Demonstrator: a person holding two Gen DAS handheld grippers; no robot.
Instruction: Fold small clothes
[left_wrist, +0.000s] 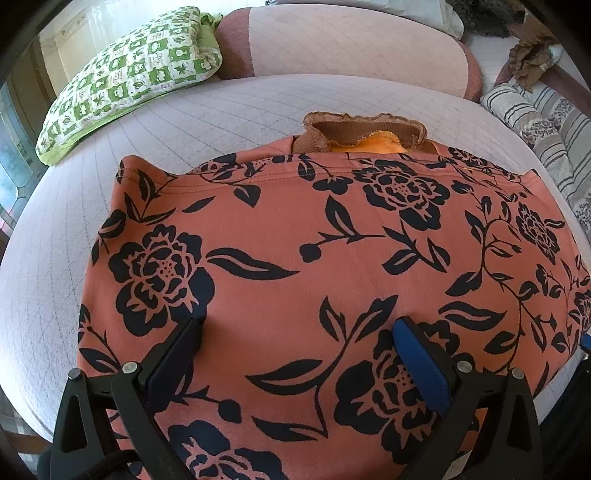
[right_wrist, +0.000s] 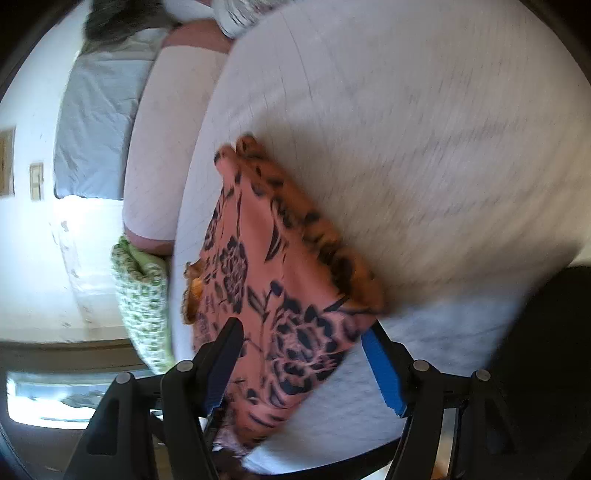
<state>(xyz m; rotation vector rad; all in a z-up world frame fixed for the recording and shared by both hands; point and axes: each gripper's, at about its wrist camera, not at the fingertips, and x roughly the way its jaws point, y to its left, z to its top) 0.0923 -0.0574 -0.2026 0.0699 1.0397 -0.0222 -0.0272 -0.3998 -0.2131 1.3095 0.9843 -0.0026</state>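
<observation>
On the quilted bed (left_wrist: 229, 122) lies the floral shirt (left_wrist: 295, 240); my left gripper (left_wrist: 297, 332) and right gripper (right_wrist: 303, 339) both hover over it, fingers apart.

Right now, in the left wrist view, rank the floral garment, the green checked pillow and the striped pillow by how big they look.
1. floral garment, though it is nearest the camera
2. green checked pillow
3. striped pillow, partly cut off at the edge
</observation>
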